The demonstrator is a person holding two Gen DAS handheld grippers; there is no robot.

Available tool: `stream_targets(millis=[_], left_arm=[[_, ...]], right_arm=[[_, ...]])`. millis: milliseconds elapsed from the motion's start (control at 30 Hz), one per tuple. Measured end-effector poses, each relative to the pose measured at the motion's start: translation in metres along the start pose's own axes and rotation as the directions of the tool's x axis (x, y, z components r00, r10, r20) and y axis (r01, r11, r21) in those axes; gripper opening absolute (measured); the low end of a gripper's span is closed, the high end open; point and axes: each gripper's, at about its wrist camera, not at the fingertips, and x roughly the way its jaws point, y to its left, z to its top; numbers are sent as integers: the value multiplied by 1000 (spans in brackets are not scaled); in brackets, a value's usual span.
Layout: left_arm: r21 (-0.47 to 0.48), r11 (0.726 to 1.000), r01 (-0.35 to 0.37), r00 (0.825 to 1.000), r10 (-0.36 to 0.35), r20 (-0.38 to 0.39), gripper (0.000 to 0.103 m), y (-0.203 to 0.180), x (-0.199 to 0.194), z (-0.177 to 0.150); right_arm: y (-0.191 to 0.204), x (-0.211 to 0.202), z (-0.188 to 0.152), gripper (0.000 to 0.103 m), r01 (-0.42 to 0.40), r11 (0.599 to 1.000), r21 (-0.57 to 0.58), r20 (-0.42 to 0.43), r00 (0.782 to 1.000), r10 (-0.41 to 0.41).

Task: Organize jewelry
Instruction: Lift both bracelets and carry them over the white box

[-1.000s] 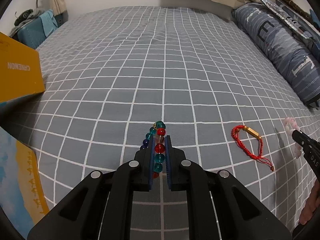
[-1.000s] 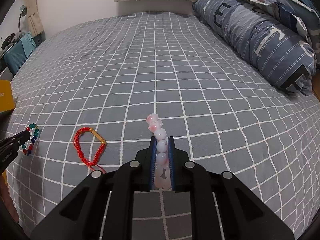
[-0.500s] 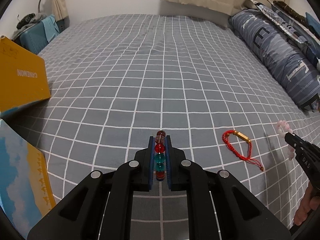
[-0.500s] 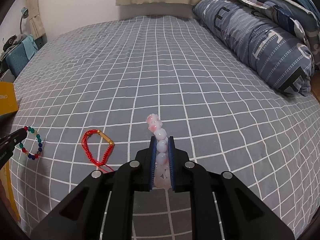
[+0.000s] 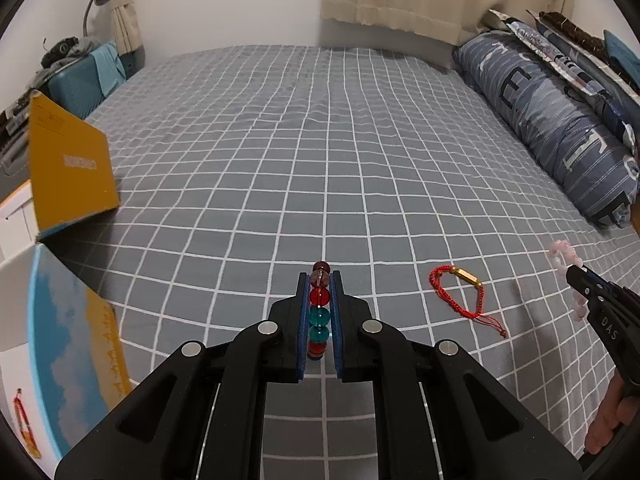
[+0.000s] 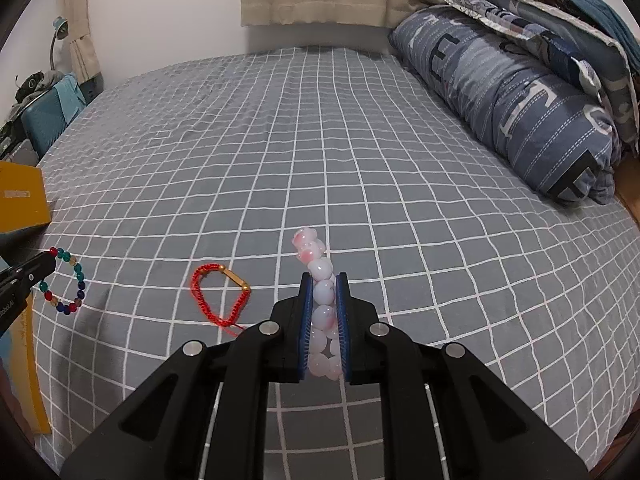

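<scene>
Left wrist view shows the left gripper (image 5: 319, 312) clamped on a multicoloured glass-bead bracelet (image 5: 319, 316) at lower centre, above the grey checked bedsheet (image 5: 320, 140). The right gripper (image 6: 323, 320) pinches a pale pink bead bracelet (image 6: 320, 300). Both look lifted; next, I judge, is carrying them to the yellow box (image 5: 72, 168) at left, while the red cord bracelet (image 5: 460, 292) waits.

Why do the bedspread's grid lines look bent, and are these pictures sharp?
Left wrist view: fisheye lens bows the bedspread grid and darkens the corners; bead bracelet looks sharp. Right wrist view: same bowing; soft shadow under the red bracelet; pink bracelet crisp, no glare.
</scene>
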Motion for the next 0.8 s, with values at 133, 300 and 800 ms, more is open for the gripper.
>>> stream_targets(millis=[133, 300, 800], left_arm=[[0, 1000, 1, 1000, -1, 17, 9, 2, -16, 2], [-5, 1000, 1, 999, -1, 36, 9, 7, -39, 4], [-60, 995, -76, 994, 80, 79, 9, 58, -112, -10]], right_arm=[[6, -12, 3, 11, -8, 1000, -8, 12, 1000, 8], [17, -29, 6, 11, -22, 1000, -21, 29, 999, 23], [85, -97, 5, 11, -98, 991, -85, 82, 991, 105]])
